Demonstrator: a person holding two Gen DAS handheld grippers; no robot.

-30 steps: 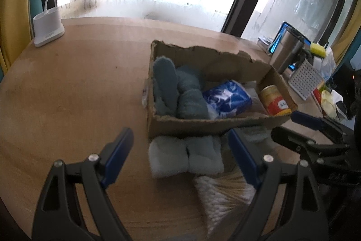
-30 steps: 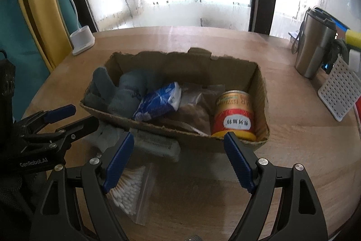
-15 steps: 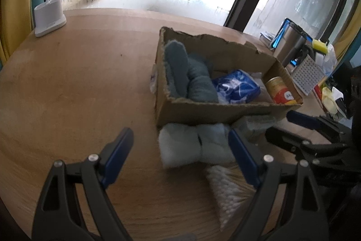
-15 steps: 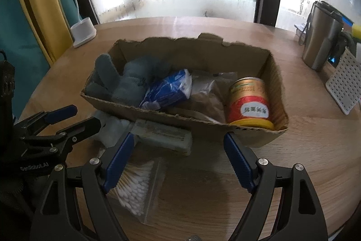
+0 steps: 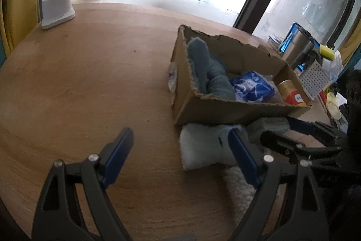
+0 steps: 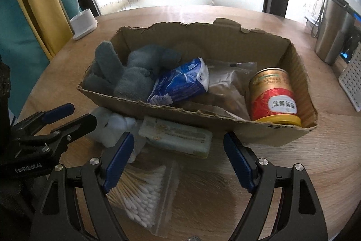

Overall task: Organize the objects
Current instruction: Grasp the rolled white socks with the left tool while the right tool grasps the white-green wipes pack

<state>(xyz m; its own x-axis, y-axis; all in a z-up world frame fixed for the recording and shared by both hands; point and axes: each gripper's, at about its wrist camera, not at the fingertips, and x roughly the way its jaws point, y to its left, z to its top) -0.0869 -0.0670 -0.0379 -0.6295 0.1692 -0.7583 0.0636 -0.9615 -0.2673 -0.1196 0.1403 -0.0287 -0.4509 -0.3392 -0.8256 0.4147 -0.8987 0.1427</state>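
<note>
Left wrist view first: both grippers reach for the loose things by the box

Left wrist view: the left gripper has its blue fingers wide apart with nothing between them. It hangs over the bare wooden bench. Just off to its right lies a pale rolled towel, touching the near wall of the cardboard box. The box sits toward the far right of the bench and already has grey cloths, a blue pack and a tin inside.

Right wrist view: the right gripper is also wide apart and holds nothing. Right ahead of it, against the box's near wall, lies a flat pale packet. A clear bag of cotton swabs lies nearer the bench's front edge, partly under the left finger.

I think this is the step of picking up the things not in the box yet. Next, the right gripper likely must go lower, put one finger on each side of the packet, and squeeze. The packet is flat and tight against the box, so it may be hard to get around.
</note>
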